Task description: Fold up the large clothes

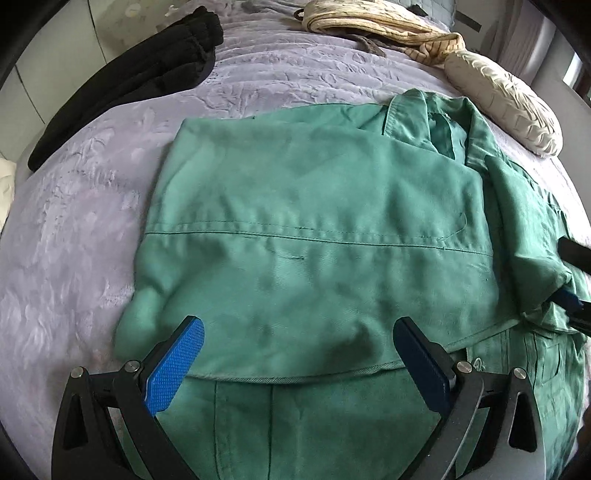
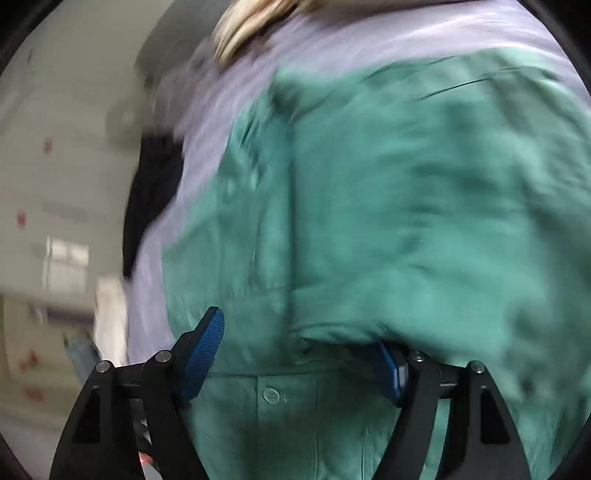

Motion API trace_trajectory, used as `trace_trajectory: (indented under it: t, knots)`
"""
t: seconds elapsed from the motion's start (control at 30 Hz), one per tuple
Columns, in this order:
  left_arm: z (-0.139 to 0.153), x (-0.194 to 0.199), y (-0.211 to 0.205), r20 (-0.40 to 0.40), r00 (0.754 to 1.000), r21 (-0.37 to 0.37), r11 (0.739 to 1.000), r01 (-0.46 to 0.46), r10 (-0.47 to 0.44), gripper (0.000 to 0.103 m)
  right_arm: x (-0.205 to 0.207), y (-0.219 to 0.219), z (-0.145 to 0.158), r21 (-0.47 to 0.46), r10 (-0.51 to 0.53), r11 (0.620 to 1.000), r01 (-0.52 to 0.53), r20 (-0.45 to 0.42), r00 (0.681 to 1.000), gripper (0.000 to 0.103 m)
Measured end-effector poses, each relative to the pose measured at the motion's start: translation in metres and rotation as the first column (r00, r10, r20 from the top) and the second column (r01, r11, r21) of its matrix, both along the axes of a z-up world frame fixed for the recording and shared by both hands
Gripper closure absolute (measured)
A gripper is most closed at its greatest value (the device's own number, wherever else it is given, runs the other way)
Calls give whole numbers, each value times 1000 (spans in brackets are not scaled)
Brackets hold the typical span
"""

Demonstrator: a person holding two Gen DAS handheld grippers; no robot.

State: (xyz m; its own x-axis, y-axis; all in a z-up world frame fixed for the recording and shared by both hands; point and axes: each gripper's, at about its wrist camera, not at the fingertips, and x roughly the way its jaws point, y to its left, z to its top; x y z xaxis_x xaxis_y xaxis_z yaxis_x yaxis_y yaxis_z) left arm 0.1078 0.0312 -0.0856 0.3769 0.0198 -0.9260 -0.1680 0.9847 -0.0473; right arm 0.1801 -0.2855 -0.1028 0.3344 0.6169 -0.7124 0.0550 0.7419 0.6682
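Far off to the left of my left gripper [image 1: 299, 354], a black garment [image 1: 125, 85] lay along the edge of the bed [image 1: 74, 229], its lower end cut off by the frame. My left gripper hung with its jaws spread wide and nothing between its pads, just above the near hem of the green jacket [image 1: 314, 221]. The jacket lay folded flat on the bed's lilac cover straight ahead of that gripper, collar at the far end. Beyond it to the right sat a cream cushion [image 1: 506, 99] and a striped beige cloth [image 1: 373, 26], partly out of frame. At the right edge, only the dark tips of my right gripper [image 1: 572, 280] showed against a bunched sleeve.

In my right wrist view everything was smeared by motion. My right gripper [image 2: 299, 354] stood well open, gripping nothing; green cloth draped over its right pad hid most of it. A button [image 2: 271, 395] showed on the jacket [image 2: 406, 203] just under the gap.
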Motion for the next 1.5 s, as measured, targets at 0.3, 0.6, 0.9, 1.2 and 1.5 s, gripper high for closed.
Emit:
trace_trajectory:
  t: [0.3, 0.6, 0.9, 1.2, 1.5]
  knots:
    - [13, -14, 31, 38, 997, 27, 998, -61, 60, 0, 31, 8, 45, -187, -20, 981, 50, 158, 987, 85]
    - [10, -23, 82, 25, 976, 97, 971, -220, 218, 0, 8, 168, 24, -460, 536, 769, -444, 85, 840, 75]
    - [3, 8, 33, -11, 998, -72, 995, -67, 66, 0, -41, 97, 18, -304, 464, 846, -438, 15, 886, 32]
    - [-16, 63, -22, -31, 999, -70, 997, 24, -26, 0, -74, -126, 6, -5, -249, 968, 250, -91, 964, 32]
    - [-22, 76, -39, -44, 998, 5, 999, 34, -34, 0, -98, -210, -11, 131, -561, 807, 576, -136, 817, 100]
